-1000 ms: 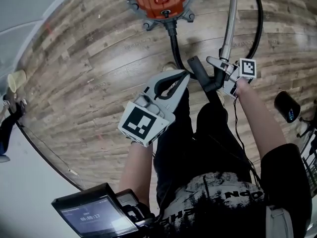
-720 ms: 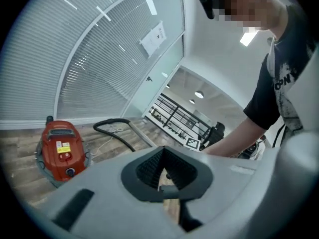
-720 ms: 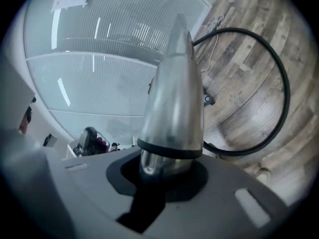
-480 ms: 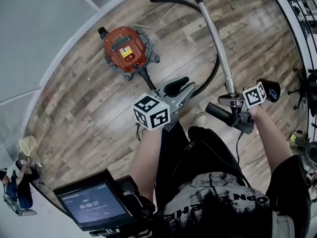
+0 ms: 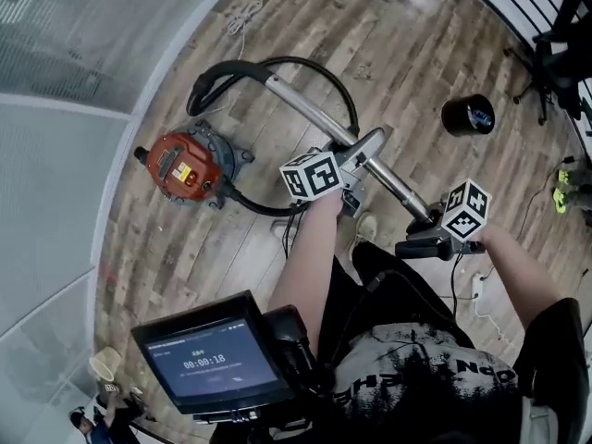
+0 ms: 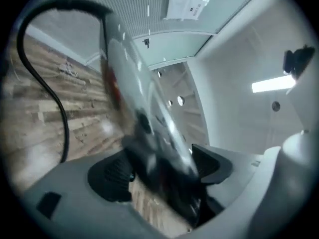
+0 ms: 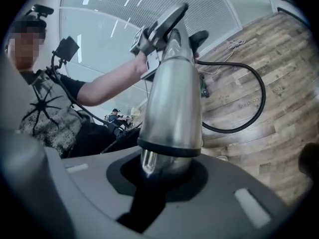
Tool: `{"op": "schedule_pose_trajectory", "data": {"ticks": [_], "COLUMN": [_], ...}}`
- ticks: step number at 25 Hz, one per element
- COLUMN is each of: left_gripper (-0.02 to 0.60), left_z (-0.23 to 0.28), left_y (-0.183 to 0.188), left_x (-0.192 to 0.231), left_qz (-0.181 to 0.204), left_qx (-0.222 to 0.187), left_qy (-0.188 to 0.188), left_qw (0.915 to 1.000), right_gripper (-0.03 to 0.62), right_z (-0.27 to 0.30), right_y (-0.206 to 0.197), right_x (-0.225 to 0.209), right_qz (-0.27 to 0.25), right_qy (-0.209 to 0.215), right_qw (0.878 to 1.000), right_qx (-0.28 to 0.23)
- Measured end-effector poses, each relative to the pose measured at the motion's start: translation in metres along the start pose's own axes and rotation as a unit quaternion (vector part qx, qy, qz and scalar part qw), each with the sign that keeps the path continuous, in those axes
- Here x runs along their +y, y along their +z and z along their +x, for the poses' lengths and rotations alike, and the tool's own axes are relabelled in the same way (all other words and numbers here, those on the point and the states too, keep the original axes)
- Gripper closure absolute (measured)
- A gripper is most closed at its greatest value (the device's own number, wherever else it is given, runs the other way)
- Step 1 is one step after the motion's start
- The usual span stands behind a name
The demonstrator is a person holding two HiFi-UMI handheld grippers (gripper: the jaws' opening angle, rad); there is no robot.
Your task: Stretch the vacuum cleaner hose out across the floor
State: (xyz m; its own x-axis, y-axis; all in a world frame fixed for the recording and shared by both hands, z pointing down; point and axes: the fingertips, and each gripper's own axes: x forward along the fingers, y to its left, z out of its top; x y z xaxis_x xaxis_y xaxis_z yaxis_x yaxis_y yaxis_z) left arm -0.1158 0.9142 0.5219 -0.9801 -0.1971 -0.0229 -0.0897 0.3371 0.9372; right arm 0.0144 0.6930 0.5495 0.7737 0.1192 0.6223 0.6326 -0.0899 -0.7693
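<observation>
The red vacuum canister [image 5: 180, 166] stands on the wood floor at the left. Its black hose [image 5: 305, 66] loops from the canister in a wide arc to the far end of the metal wand [image 5: 310, 109]. My left gripper [image 5: 370, 146] straddles the wand's middle. Its jaws are opening, with the blurred wand [image 6: 144, 123] between them and a gap beside one pad, and the hose [image 6: 55, 98] curves over the floor beyond. My right gripper [image 5: 427, 236] is shut on the wand's near end [image 7: 172, 98], and the hose [image 7: 259, 98] loops behind.
A black round container [image 5: 467, 116] stands on the floor at the right, with chair legs [image 5: 555, 54] beyond it. A white cable [image 5: 242, 15] lies by the glass wall. A screen [image 5: 213, 359] hangs at my chest. A power strip [image 5: 478, 289] lies near my right side.
My left gripper has left the hose near the canister, moved to the wand and spread its jaws. The right gripper has kept its hold. The view has swung, so the canister now lies at the left.
</observation>
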Motion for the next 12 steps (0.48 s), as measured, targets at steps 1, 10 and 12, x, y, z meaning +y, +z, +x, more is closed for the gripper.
{"op": "schedule_pose_trajectory", "data": {"ticks": [1,10,12], "left_gripper": [0.246,0.504,0.509], "left_z": [0.015,0.089,0.096], "left_y": [-0.008,-0.064,-0.072], "left_x": [-0.01,-0.114,-0.131], "left_qz": [-0.016,-0.028,-0.018], "left_qx": [-0.008,-0.01,0.004], "left_qy": [-0.026,-0.121,-0.127], "left_qw": [0.9995,0.9922,0.9917], "right_gripper": [0.514,0.513,0.514], "right_z": [-0.001,-0.036,-0.042], "right_y": [-0.012,-0.089,-0.096], "right_x": [0.0,-0.011,-0.011], "right_qz": [-0.003,-0.043,-0.051], "right_qy": [-0.004,-0.087,-0.105], "right_qw": [1.0,0.99,0.987], "right_qx": [-0.003,-0.097,-0.113]}}
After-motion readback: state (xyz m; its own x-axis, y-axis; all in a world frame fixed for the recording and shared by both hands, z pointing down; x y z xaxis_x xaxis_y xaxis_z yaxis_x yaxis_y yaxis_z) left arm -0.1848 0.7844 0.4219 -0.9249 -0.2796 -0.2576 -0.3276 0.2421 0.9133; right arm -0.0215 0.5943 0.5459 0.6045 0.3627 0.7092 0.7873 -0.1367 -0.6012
